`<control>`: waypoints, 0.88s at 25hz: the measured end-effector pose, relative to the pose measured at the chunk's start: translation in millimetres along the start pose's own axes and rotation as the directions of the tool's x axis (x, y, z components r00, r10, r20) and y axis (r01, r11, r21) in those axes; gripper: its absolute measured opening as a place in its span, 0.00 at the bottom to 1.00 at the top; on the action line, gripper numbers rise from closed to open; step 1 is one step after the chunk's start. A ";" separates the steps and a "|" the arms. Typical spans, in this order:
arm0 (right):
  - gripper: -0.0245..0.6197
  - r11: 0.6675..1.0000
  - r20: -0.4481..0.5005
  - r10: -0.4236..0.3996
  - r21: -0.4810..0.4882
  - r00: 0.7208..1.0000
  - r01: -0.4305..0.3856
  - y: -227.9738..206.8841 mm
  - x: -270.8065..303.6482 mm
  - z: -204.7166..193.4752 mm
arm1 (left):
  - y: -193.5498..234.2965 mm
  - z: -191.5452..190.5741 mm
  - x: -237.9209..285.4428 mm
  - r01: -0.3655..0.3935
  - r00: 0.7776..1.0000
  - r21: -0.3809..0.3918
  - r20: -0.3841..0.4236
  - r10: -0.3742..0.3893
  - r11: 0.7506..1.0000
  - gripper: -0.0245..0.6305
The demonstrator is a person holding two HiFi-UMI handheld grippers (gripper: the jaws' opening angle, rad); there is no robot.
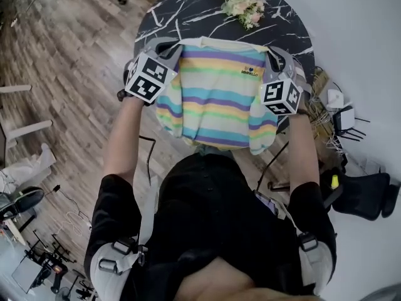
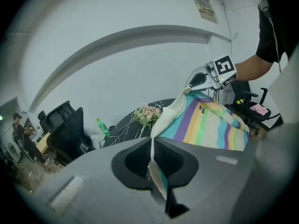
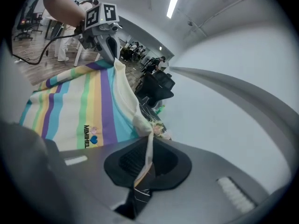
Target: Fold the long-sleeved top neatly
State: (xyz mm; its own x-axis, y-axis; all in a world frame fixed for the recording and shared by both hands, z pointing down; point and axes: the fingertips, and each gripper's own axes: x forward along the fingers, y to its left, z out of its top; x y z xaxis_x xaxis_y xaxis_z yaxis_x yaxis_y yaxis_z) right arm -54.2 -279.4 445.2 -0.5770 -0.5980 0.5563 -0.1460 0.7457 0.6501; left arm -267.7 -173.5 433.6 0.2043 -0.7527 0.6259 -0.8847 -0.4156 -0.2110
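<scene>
Right, the left gripper [image 2: 154,148] is clamped on one top corner of the striped long-sleeved top [image 1: 216,96] and the right gripper [image 3: 148,146] pinches the other. The garment is spread between them over the near edge of the round black marble table [image 1: 182,14], seemingly clear of it. A flower bouquet [image 1: 244,5] lies at the far side. A green bottle [image 2: 103,127], contents unclear, stands near a black office chair [image 2: 65,129]. The floor [image 1: 62,61] is wood plank.
</scene>
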 end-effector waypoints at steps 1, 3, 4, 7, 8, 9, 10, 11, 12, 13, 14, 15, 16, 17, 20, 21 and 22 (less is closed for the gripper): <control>0.06 1.000 -0.007 0.012 0.000 1.000 -0.012 1.6 9.7 -5.5 | 1.4 -3.6 10.0 0.004 1.000 -0.005 -0.009 -0.004 1.000 0.07; 0.06 0.999 -0.019 0.033 -0.001 0.999 -0.033 6.5 27.3 -15.3 | 3.0 -13.4 27.9 0.009 1.000 -0.020 -0.028 -0.010 1.000 0.07; 0.06 0.999 -0.023 0.043 -0.002 0.999 -0.043 9.3 35.5 -19.4 | 4.2 -19.1 36.1 0.009 0.999 -0.029 -0.039 -0.010 1.000 0.07; 0.06 0.998 -0.027 0.064 -0.005 0.998 -0.064 13.5 60.5 -27.1 | 13.7 -32.7 59.1 -0.005 0.998 -0.044 -0.066 0.002 0.999 0.07; 0.06 0.998 -0.027 0.068 -0.007 0.997 -0.069 13.2 69.2 -28.9 | 17.7 -36.1 66.9 -0.010 0.997 -0.048 -0.074 0.006 0.999 0.07; 0.06 0.997 -0.027 0.072 -0.010 0.997 -0.072 12.1 78.0 -30.8 | 21.8 -39.1 74.8 -0.014 0.997 -0.049 -0.082 0.010 0.999 0.07; 0.06 0.997 -0.028 0.074 -0.014 0.997 -0.075 10.3 86.7 -32.8 | 26.0 -41.1 82.6 -0.018 0.996 -0.048 -0.090 0.013 0.999 0.07; 0.06 0.997 -0.030 0.077 -0.018 0.997 -0.078 8.2 95.3 -34.7 | 30.4 -42.1 90.0 -0.019 0.995 -0.046 -0.096 0.015 0.999 0.07; 0.06 0.996 -0.033 0.081 -0.022 0.996 -0.081 5.8 103.4 -36.1 | 34.9 -42.6 96.9 -0.020 0.995 -0.046 -0.101 0.015 0.999 0.07; 0.06 0.996 -0.036 0.083 -0.025 0.996 -0.084 3.5 111.0 -37.0 | 39.4 -43.8 103.7 -0.020 0.994 -0.049 -0.105 0.014 0.999 0.07; 0.06 0.996 -0.038 0.086 -0.028 0.996 -0.087 1.4 118.2 -37.4 | 43.9 -45.6 110.4 -0.020 0.994 -0.054 -0.110 0.014 0.998 0.07; 0.06 0.996 -0.040 0.088 -0.030 0.995 -0.089 -0.2 124.8 -37.8 | 48.3 -46.9 116.7 -0.021 0.993 -0.058 -0.114 0.014 0.998 0.07; 0.06 0.995 -0.042 0.091 -0.031 0.995 -0.093 -1.2 131.0 -38.9 | 52.2 -47.7 122.8 -0.021 0.993 -0.061 -0.116 0.014 0.998 0.07; 0.06 0.995 -0.046 0.097 -0.032 0.994 -0.098 -1.5 136.9 -41.0 | 55.0 -48.6 129.2 -0.020 0.993 -0.064 -0.118 0.012 0.998 0.07; 0.06 0.992 -0.063 0.118 -0.030 0.991 -0.120 0.5 152.6 -49.6 | 59.1 -52.8 147.0 -0.005 0.992 -0.067 -0.126 -0.003 0.998 0.07; 0.06 0.992 -0.068 0.123 -0.029 0.990 -0.125 1.3 156.9 -51.8 | 60.1 -55.5 151.6 -0.001 0.991 -0.065 -0.136 -0.008 0.998 0.07; 0.06 0.991 -0.071 0.127 -0.029 0.989 -0.129 1.9 160.7 -53.4 | 61.3 -58.3 155.5 0.003 0.989 -0.065 -0.144 -0.012 0.998 0.07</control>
State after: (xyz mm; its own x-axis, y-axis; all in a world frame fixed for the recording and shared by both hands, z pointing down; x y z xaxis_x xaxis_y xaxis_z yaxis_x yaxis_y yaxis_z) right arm -104.4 -389.8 563.5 -0.5322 -0.5178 0.6698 -0.0466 0.8079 0.5875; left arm -314.5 -286.2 561.8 0.1528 -0.6660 0.7301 -0.9094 -0.3840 -0.1600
